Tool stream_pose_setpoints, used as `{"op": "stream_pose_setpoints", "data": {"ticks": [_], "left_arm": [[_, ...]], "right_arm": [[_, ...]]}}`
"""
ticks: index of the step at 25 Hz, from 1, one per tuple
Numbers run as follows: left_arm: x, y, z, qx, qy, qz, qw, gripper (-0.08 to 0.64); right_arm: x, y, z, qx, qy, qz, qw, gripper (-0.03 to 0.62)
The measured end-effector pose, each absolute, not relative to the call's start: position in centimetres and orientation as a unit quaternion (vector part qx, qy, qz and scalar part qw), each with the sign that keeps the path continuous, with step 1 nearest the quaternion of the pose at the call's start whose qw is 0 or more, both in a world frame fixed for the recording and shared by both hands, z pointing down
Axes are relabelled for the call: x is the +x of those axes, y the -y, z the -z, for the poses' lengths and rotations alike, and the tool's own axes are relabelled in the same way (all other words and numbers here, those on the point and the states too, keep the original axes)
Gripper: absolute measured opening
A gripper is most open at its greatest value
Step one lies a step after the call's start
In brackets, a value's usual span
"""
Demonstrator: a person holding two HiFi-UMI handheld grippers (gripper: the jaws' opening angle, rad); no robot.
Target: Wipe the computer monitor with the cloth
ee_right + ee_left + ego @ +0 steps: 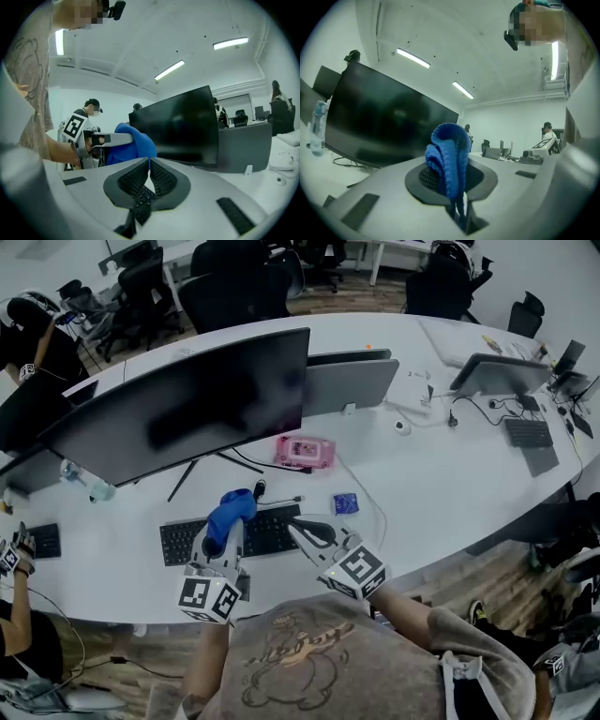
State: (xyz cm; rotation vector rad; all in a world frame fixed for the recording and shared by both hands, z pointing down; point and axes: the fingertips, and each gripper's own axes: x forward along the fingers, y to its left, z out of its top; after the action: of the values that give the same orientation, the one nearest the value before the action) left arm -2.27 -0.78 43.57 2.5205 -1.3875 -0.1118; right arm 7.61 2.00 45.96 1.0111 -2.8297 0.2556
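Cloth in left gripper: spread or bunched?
Bunched. The blue cloth sticks up in folded layers, pinched between the left gripper's jaws; it is clear of the monitor.

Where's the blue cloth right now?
Head view, left of centre: the blue cloth is pinched in the left claw, above the keyboard, before the monitor.

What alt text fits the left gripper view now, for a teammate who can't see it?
The left gripper is shut on a folded blue cloth that stands up between its jaws. Behind it, to the left, a large dark monitor stands on the white desk, with a water bottle at the far left.
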Motion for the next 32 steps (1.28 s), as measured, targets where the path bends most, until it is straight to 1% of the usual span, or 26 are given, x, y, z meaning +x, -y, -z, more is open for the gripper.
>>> {"op": "stream_pose_setpoints", "data": {"ticks": [5,11,16,21,26,32], "left_arm": [[-5.7,0.0,-42.9,0.859,0.494,0.045,0.125,0.049],[-7.8,-0.2,-42.1,0.854,0.503,0.056,0.124,0.049],[-8.1,-0.5,-42.4,0.854,0.500,0.056,0.131,0.049],[-8.1,-0.5,-42.4,0.857,0.493,0.053,0.139,0.049],[-8.6,-0.5,-43.2,0.855,0.493,0.055,0.152,0.049],[-9.4,-0.5,-44.4,0.848,0.500,0.055,0.169,0.049]], "right_arm": [[4.7,-2.1,-45.5,0.317,0.943,-0.080,0.056,0.026],[2.6,-1.8,-44.4,0.311,0.946,-0.069,0.057,0.026],[2.3,-2.1,-44.4,0.298,0.949,-0.077,0.067,0.026],[2.9,-1.7,-44.1,0.280,0.953,-0.069,0.096,0.026],[3.2,-1.3,-43.4,0.278,0.954,-0.063,0.093,0.026],[3.3,-1.2,-43.7,0.268,0.956,-0.056,0.108,0.025]]}}
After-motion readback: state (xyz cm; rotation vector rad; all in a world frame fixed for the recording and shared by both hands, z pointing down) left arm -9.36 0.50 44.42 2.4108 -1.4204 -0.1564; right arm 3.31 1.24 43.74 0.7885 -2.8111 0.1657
